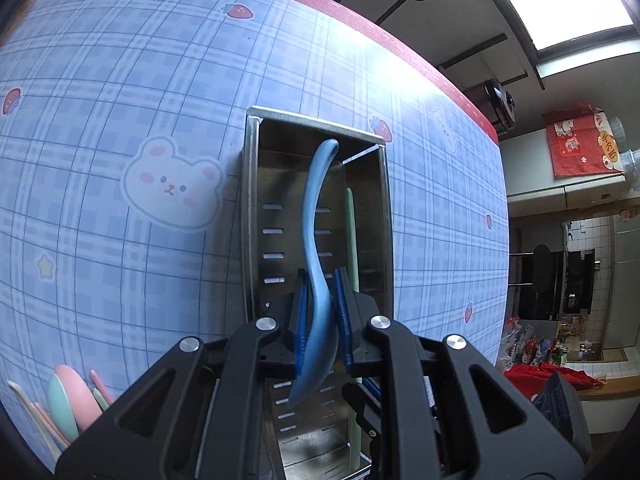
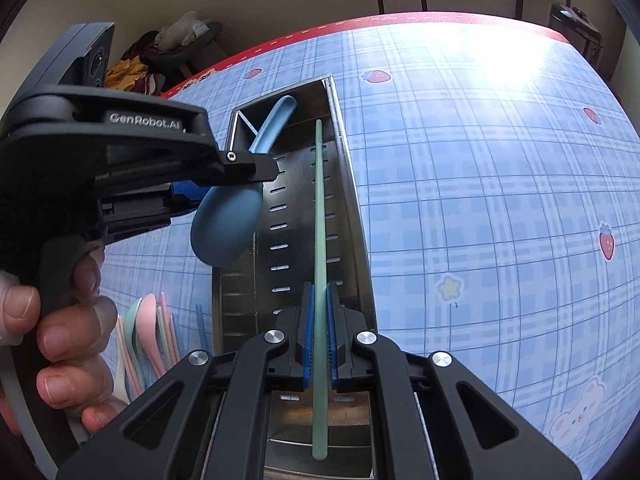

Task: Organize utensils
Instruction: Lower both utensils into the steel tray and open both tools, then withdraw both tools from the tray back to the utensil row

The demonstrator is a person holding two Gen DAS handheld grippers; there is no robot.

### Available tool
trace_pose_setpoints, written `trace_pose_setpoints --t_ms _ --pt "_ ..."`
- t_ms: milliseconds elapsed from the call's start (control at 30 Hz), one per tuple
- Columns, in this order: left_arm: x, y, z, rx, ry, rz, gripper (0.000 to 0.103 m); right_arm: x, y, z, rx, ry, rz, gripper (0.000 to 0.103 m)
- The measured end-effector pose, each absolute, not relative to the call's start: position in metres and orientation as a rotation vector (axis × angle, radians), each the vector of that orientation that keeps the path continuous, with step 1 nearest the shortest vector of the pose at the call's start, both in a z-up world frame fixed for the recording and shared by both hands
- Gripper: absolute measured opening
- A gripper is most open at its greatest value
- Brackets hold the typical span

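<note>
Left tongs [image 1: 322,312] clenched on a blue spoon [image 1: 318,240], blue pads [image 1: 344,320] pressed to both sides of it near the neck. Handle end running ahead of the tongs, down into the wider compartment of a metal utensil holder [image 1: 250,184]; bowl end trailing behind the pads, its lower edge lost among the black linkage. Hard to tell whether the handle tip touches the holder's wall or just hangs beside it.

Right tongs [image 2: 320,336] clenched on a pale green chopstick [image 2: 320,220], thin and straight, stretching ahead of the tongs into the holder and also back behind the pads, over the holder's near end. Far tip ending close to the holder's far rim on the narrow side; contact with the floor not visible. In the left wrist view, only slivers of the same chopstick showing just right of the left tongs, the rest covered by the finger.

Holder standing on a bench [image 2: 480,200] covered in a blue plaid cloth; near end of the holder cut off by both sets of tongs, slotted walls partly in shadow, divider seen only at the top.

Left of the tongs, low in both views, a cluster of pastel utensils [image 2: 148,332] lying on the bench: pink and mint spoons, pink and blue sticks, mostly hidden behind the tongs' frame and a hand [image 2: 60,340], so no sure count.
</note>
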State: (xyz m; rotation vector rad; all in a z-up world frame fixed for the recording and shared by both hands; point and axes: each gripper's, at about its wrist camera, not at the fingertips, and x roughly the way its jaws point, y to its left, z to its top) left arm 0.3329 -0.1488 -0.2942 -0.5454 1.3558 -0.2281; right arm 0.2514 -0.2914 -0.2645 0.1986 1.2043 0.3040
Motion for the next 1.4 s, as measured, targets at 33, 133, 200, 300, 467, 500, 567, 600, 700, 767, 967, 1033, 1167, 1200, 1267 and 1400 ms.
trace_pose_setpoints --t_ms 33,133,200,300,467,500,567,600,700,767,967,1033,1167,1200,1267,1400 --pt "0.336 -0.15 -0.293 -0.541 1.353 -0.231 0.02 0.252 -0.29 -0.264 0.196 1.204 0.307 0.008" --pt "0.343 -0.153 -0.281 -0.535 1.327 -0.269 0.032 0.248 -0.293 -0.256 0.198 1.21 0.307 0.01" --pt "0.343 -0.149 -0.268 -0.537 1.296 -0.292 0.036 0.243 -0.298 -0.248 0.214 1.192 0.298 0.02" --pt "0.339 -0.141 -0.242 -0.502 1.22 -0.321 0.055 0.233 -0.305 -0.233 0.204 1.153 0.274 0.05" --pt "0.312 -0.114 -0.203 -0.37 1.093 -0.319 0.088 0.211 -0.313 -0.214 0.185 1.089 0.257 0.085" --pt "0.306 -0.108 -0.197 -0.349 1.077 -0.313 0.091 0.207 -0.317 -0.212 0.195 1.075 0.262 0.089" --pt "0.291 -0.092 -0.19 -0.318 1.056 -0.303 0.094 0.198 -0.32 -0.209 0.196 1.057 0.266 0.095" --pt "0.283 -0.085 -0.187 -0.307 1.045 -0.295 0.094 0.193 -0.32 -0.207 0.192 1.05 0.267 0.097" --pt "0.254 -0.058 -0.183 -0.282 1.03 -0.277 0.096 0.179 -0.323 -0.205 0.187 1.032 0.271 0.097" --pt "0.234 -0.043 -0.183 -0.268 1.02 -0.265 0.097 0.171 -0.323 -0.203 0.176 1.025 0.263 0.097" --pt "0.168 -0.011 -0.189 -0.195 0.987 -0.204 0.097 0.147 -0.315 -0.204 0.127 0.998 0.249 0.097" --pt "0.146 0.0 -0.195 -0.179 0.989 -0.176 0.097 0.139 -0.312 -0.208 0.115 1.005 0.25 0.097" --pt "0.107 0.016 -0.213 -0.18 1.007 -0.143 0.097 0.125 -0.302 -0.22 0.093 1.042 0.269 0.097" --pt "0.098 0.019 -0.218 -0.181 1.014 -0.133 0.097 0.122 -0.299 -0.224 0.091 1.057 0.277 0.097" --pt "0.082 0.026 -0.229 -0.177 1.032 -0.11 0.097 0.117 -0.291 -0.23 0.087 1.086 0.296 0.097" --pt "0.059 0.039 -0.247 -0.229 1.063 -0.059 0.097 0.108 -0.274 -0.239 0.046 1.116 0.318 0.097"
